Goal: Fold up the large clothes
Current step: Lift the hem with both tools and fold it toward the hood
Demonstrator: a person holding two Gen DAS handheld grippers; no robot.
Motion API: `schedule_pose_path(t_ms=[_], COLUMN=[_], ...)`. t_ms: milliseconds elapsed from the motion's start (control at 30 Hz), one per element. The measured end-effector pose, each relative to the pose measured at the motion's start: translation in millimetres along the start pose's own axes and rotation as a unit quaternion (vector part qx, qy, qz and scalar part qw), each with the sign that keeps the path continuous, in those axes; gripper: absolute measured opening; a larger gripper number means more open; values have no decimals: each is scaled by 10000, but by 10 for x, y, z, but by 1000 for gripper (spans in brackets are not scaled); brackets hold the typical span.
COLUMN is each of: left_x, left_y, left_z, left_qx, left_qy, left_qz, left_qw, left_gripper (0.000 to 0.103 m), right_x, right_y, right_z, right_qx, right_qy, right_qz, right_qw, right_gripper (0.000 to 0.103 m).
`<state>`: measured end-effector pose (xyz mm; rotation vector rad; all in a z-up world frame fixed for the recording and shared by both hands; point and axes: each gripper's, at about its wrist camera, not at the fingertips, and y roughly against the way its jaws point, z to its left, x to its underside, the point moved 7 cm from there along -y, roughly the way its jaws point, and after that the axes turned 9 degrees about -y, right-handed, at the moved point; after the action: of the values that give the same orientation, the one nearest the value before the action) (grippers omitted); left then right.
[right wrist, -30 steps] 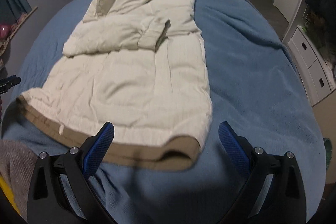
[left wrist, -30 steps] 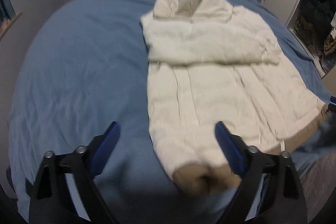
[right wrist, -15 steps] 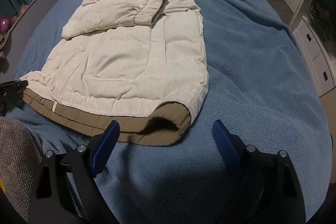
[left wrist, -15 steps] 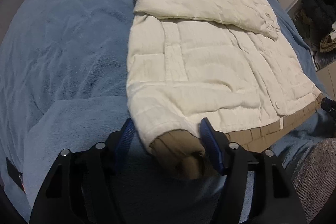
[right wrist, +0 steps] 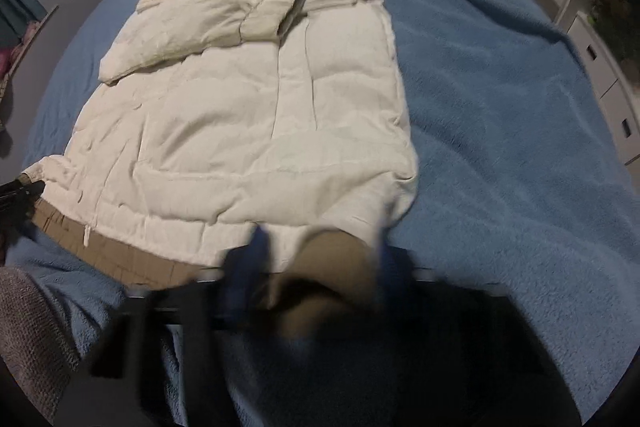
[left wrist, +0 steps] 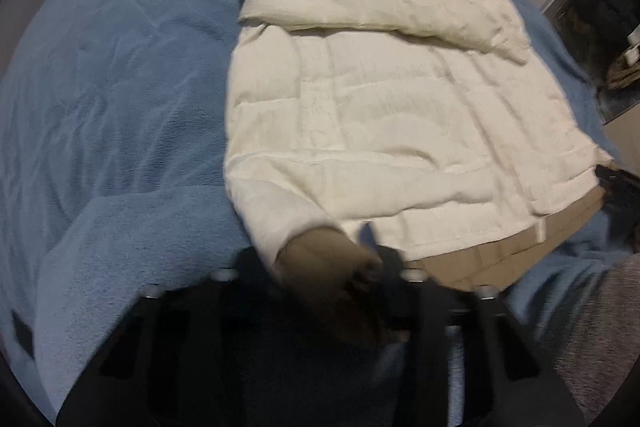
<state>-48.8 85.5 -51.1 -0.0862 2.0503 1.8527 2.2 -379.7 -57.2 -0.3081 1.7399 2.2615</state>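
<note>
A cream padded jacket (left wrist: 380, 115) with a tan lining lies flat on the blue bed, hood at the far end and both sleeves folded across the chest. My left gripper (left wrist: 320, 267) sits at the jacket's near left hem corner, its jaws closing around the tan hem (left wrist: 320, 259); the view is blurred. The jacket also shows in the right wrist view (right wrist: 256, 107). My right gripper (right wrist: 320, 259) sits at the near right hem corner, with the tan hem (right wrist: 328, 259) between its blurred blue fingers (right wrist: 256, 247).
The blue fleece bedcover (left wrist: 112, 107) spreads wide to the left, and to the right in the right wrist view (right wrist: 500, 107). White drawers (right wrist: 600, 67) stand past the bed's right edge. My grey-clad leg (left wrist: 592, 327) is at the near edge.
Both grippers moved down and forward onto the jacket's near hem corners. Their jaws have narrowed from wide open to around the tan hem.
</note>
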Motion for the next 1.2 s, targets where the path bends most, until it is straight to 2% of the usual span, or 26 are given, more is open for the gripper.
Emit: schedule_pose_path(t_ms=[100, 267, 467, 600, 767, 1000, 1200], left_x=[-63, -416, -1031, -1489, -2000, -2738, -3279], left_y=[74, 310, 596, 691, 647, 295, -190], left_z=[0, -3, 131, 253, 473, 912, 1216], left_qx=[109, 43, -7, -93, -130, 2, 107], left_qy=[66, -104, -70, -60, 79, 583, 958], left_qz=[-209, -671, -1210, -1492, -1645, -1629, -1322], left_qw=[9997, 9977, 9926, 9888, 9863, 9849, 9865], left_gripper=[20, 16, 14, 12, 11, 11, 12], right_x=[-69, -377, -1172, -1705, -2464, -3379, -4005], right_y=[147, 487, 755, 806, 655, 262, -344], right_z=[47, 264, 484, 639, 776, 855, 881], right_qx=[-148, -294, -584, -572, -608, -439, -243], right_qy=[124, 489, 474, 595, 444, 161, -169], right_qz=[-289, -866, -1330, -1634, -1794, -1944, -1787], right_qw=[9994, 9946, 9883, 9831, 9809, 9798, 9835], right_gripper=[19, 13, 12, 11, 10, 10, 10])
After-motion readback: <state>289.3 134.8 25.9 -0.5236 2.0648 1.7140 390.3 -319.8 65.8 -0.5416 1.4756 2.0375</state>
